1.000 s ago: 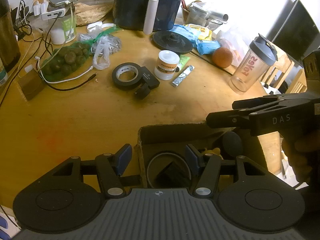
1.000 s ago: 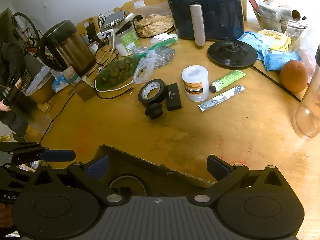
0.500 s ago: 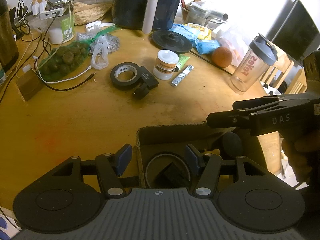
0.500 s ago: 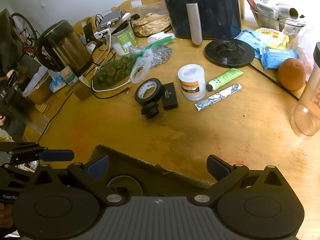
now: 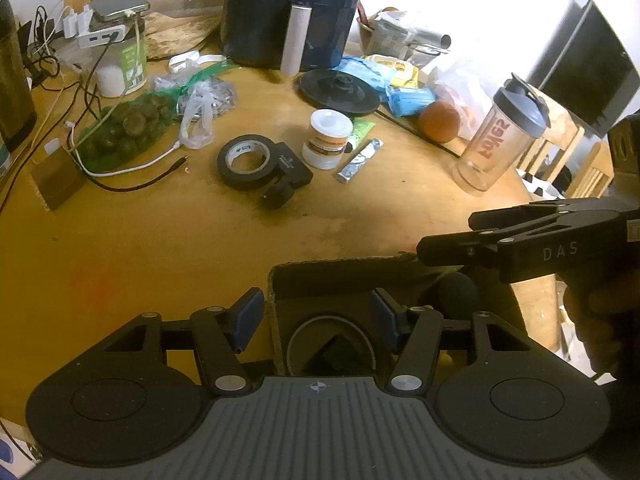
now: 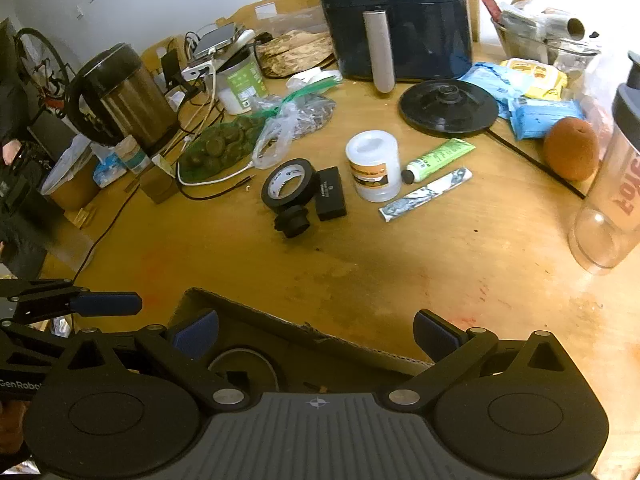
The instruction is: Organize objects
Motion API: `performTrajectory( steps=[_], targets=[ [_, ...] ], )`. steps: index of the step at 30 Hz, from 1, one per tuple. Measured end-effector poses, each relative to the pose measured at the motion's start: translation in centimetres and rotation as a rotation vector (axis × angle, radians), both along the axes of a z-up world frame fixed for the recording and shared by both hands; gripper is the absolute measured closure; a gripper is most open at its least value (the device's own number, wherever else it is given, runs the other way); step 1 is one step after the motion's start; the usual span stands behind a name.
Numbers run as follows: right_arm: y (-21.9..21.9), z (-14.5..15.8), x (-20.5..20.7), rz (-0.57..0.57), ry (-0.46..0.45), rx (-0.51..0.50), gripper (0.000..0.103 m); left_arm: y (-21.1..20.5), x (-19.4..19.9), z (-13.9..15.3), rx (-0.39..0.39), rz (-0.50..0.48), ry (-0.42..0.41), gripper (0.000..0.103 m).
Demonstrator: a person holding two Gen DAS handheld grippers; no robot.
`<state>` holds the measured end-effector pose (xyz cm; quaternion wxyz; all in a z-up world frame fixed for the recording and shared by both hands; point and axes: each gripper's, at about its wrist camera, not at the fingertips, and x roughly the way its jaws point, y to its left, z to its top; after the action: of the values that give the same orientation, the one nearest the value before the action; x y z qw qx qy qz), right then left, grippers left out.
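Cardboard box (image 5: 340, 270) sits at near table edge, straddled by left gripper (image 5: 316, 316); right gripper (image 6: 316, 332) hovers over same box. Both spread wide, holding nothing. Box already has a tape-like ring w/ dark block inside, plus a dark round thing; ID unclear.

Still out, all beyond box: 1 black tape roll (image 6: 289, 183), 1 small black case (image 6: 330, 199) touching it, 1 black knob (image 6: 293, 222), 1 white jar (image 6: 373, 166), 1 green tube (image 6: 439, 159), 1 foil stick (image 6: 425, 195). Tube & stick long axes run diagonal, far-right to near-left. Knob lies nearest, straight ahead of right gripper fingers, so prob. right goes next.
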<state>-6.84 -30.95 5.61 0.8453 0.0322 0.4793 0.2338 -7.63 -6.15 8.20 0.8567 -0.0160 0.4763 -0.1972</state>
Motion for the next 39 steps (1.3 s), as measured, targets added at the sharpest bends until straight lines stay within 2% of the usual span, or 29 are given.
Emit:
performTrajectory(
  steps=[5, 9, 16, 39],
  targets=[
    [-0.7, 0.1, -0.3, -0.030, -0.001, 0.001, 0.000, -0.5, 0.1, 0.1, 0.001, -0.020, -0.005, 0.045],
    [-1.4, 0.0, -0.5, -0.056, 0.001, 0.007, 0.000, -0.9, 0.1, 0.1, 0.004, -0.039, -0.013, 0.035],
    [-2.3, 0.1, -0.8, -0.086, -0.001, 0.010, 0.000, -1.4, 0.1, 0.3, 0.003, -0.053, -0.022, 0.035],
    [-2.1, 0.2, -1.5, -0.080, -0.005, -0.002, 0.000, -1.0, -0.6, 0.7, -0.002, -0.025, -0.039, 0.034]
  ],
)
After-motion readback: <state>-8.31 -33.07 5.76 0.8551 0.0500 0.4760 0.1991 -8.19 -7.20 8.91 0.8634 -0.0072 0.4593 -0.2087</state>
